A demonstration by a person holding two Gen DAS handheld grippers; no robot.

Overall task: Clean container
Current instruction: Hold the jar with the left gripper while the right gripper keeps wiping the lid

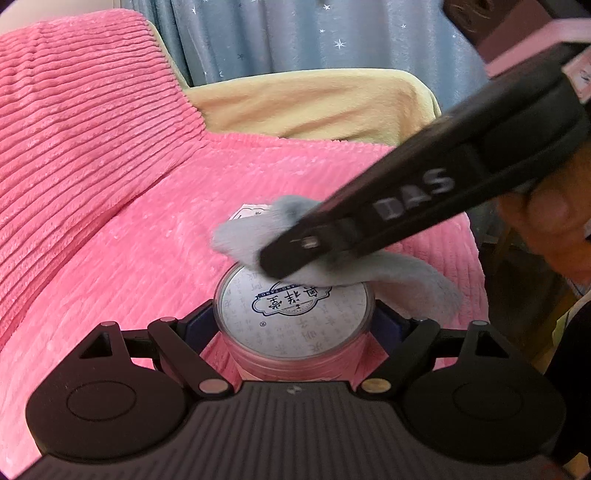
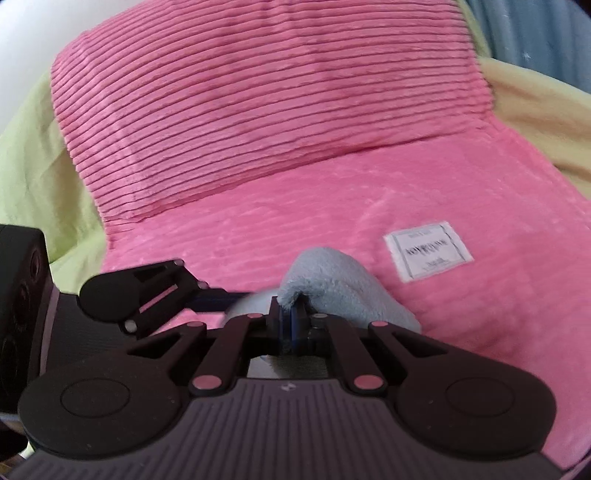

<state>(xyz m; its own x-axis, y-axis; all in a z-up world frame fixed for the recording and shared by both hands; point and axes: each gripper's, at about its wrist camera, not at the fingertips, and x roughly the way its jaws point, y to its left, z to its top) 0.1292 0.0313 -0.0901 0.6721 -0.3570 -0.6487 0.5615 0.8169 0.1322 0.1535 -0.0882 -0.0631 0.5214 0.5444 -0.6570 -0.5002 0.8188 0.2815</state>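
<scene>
Container (image 1: 293,325), a round clear plastic jar with a printed white and blue lid, stands upright between the two fingers of the left gripper (image 1: 294,325). The jaws press on its sides from left and right, so this gripper clamps the jar, which is above a pink ribbed blanket (image 1: 129,240). The lid faces up and its printed characters appear upside down in the left wrist view.

A grey-blue fluffy cloth (image 1: 258,236) lies on the far edge of the lid and hangs down on the right side of the jar. The right gripper (image 2: 293,321) comes from the upper right in the left wrist view, and its jaws are nearly together, pinching a fold of this cloth. In the right wrist view the cloth bulges up just behind the blue pads (image 2: 295,325).

A thumb (image 1: 546,210) of the person is visible at the right edge, on the handle of the right gripper. A white label (image 2: 428,251) is sewn on the blanket. Behind the blanket there is a yellow cover (image 1: 314,103) and a blue curtain with small stars (image 1: 295,33).
</scene>
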